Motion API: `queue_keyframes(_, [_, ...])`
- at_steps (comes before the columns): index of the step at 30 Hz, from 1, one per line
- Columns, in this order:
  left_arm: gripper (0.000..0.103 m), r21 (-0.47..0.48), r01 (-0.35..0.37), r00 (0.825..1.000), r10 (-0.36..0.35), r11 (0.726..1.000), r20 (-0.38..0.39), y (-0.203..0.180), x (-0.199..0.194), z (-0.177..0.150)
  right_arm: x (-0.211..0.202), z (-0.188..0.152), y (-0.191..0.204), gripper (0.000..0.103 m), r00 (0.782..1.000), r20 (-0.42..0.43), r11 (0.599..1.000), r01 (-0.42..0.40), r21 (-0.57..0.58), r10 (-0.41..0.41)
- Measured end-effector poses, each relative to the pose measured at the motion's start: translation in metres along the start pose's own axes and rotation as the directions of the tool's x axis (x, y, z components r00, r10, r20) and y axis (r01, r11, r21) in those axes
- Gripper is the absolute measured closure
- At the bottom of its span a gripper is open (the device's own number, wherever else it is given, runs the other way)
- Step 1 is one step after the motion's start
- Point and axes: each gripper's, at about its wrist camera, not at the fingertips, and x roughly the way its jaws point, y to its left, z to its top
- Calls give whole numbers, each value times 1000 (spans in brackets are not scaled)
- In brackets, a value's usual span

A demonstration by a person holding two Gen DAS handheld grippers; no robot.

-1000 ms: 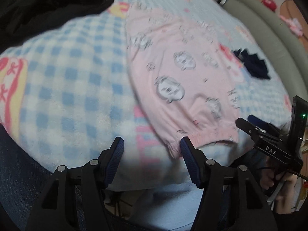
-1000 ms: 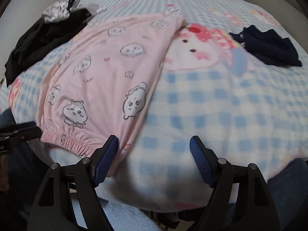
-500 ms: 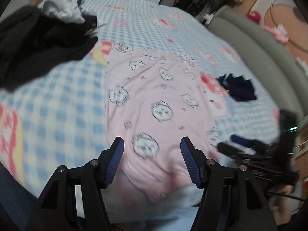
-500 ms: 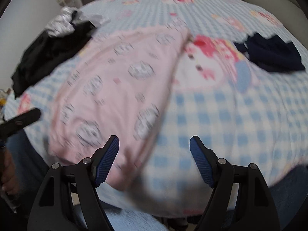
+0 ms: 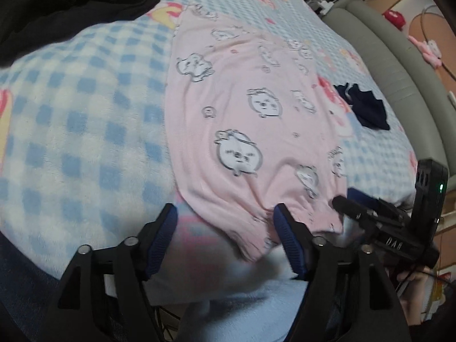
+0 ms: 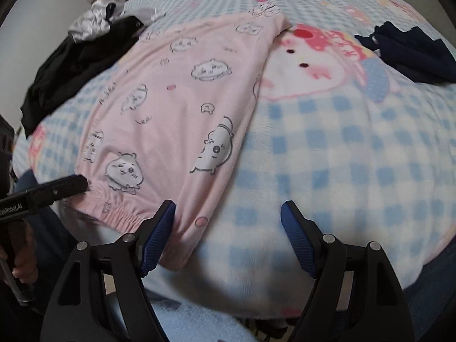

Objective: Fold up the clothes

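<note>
Since the frame half a second before, the left gripper (image 5: 225, 239) had been brought back down to the near edge of the bed, and its jaws had just been opened wider; the gathered waistband of the garment was seen between them, but it was not pressed by the blue pads (image 5: 287, 242). The soft pink pyjama trousers printed with small white cartoon animals (image 6: 176, 114) were laid flat along the fleece blanket with blue and white checks (image 6: 342, 156), with the elastic waistband hanging over the near edge and the legs stretched away toward the far side.

The right gripper (image 6: 228, 236) was held wide open over the right corner of the waistband. Its left pad was just beside the pink cloth, and its right pad was over bare blanket; nothing was gripped by it.

A crumpled dark navy garment (image 6: 413, 54) was seen on the blanket to the right of the trousers, well apart from them. A heap of black clothing (image 6: 74, 68) lay at the far left, with a shiny silver-grey piece (image 6: 91, 24) on top of it. A grey padded bed frame (image 5: 399, 71) was seen along the right side.
</note>
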Motion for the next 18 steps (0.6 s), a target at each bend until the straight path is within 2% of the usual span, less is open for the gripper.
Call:
queue_keyframes(1, [25,4,18,1000,-18,1000,9,-3,-2,0,-6,3,0,26,1000,19,1000,-7,2,7])
queue_keyframes(4, [21,-4,13,999,-13,1000,50,-7,-5,5,-20,13,3,25,997,76,1000,-25,2,25])
queue_keyframes(7, [20,-23,-108,991,109,994,71,-4,-2,13,-17,23,7,23,996,89,1000,28,12,-29])
queue_keyframes(8, [20,-30,-99,993,100,995,58,-2,1,13,-14,27,7,18,995,87,999,40,22,-41])
queue_keyframes(10, [20,-44,-84,996,86,995,32,2,8,13,-9,29,5,17,997,83,999,9,42,-12])
queue_keyframes(11, [20,-32,-107,994,107,994,12,2,13,9,-5,28,5,17,998,65,999,11,34,-13])
queue_keyframes(13, [21,5,-146,989,146,989,-9,3,19,0,10,23,10,18,998,14,998,66,-4,-66])
queue_keyframes(15, [21,4,-133,991,133,991,-10,6,15,-3,20,10,6,19,992,-6,991,128,-25,-128])
queue_keyframes(18, [21,10,-150,988,150,989,-23,6,13,1,14,-4,-7,19,995,9,995,103,12,-103])
